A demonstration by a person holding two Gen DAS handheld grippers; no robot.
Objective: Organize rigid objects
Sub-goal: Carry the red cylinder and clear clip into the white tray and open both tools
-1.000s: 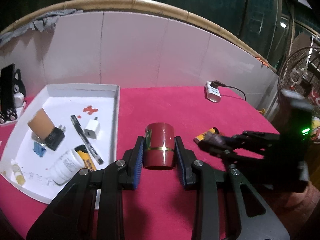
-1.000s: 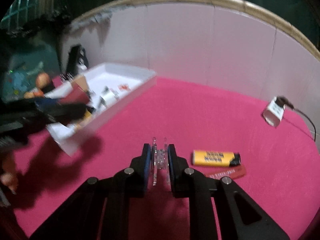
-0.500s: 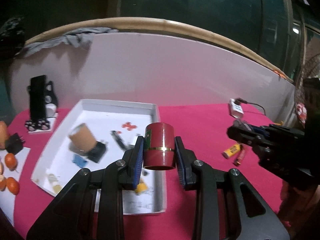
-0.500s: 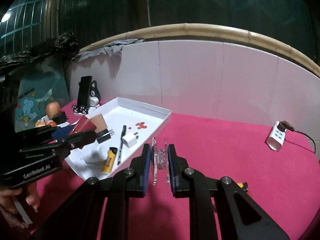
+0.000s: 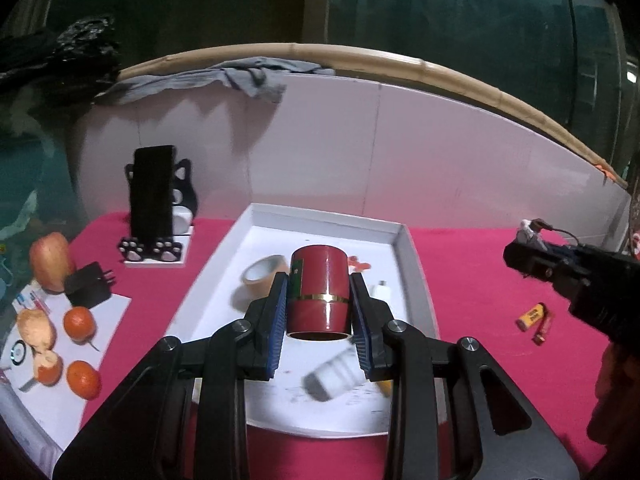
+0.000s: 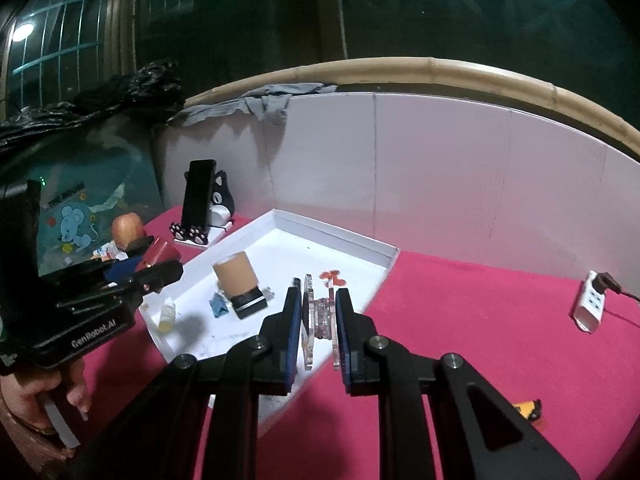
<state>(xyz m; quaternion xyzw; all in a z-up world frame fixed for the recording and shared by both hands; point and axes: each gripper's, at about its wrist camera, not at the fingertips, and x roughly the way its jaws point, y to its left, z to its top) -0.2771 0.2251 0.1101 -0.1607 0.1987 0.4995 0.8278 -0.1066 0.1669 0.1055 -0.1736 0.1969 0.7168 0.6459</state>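
Far to your left, an apple (image 5: 51,256), a black charger (image 5: 88,285) and small oranges (image 5: 80,322) are lying on white paper by the table edge. Just right of them, a black phone (image 5: 153,189) is leaning upright in a cat-shaped stand (image 5: 157,249) with paw feet.

Moving right, your left gripper (image 5: 319,312) is clamping a dark red cup (image 5: 319,293) between its blue pads, both pressing on the cup's sides. You are holding the cup with its open mouth facing the camera, up above the white tray (image 5: 413,276). Inside the tray, a roll of brown tape (image 5: 262,278) is lying behind the cup, a white bottle (image 5: 334,372) is lying on its side nearer you, blurred, and a white plug (image 5: 380,290) is sitting near the right wall.

Right of the tray, on the pink tablecloth (image 5: 472,280), a yellow lighter (image 5: 530,314) is lying beside a red one (image 5: 545,328), well apart from the tray.

Your right gripper (image 6: 319,326) is pinching a clear plastic spool (image 6: 321,316), its pads closed narrowly on the two flat discs. You are holding it over the tray's near right edge (image 6: 384,276). Farthest right, a white power strip (image 6: 590,305) is lying near the wall with a cable plugged in.
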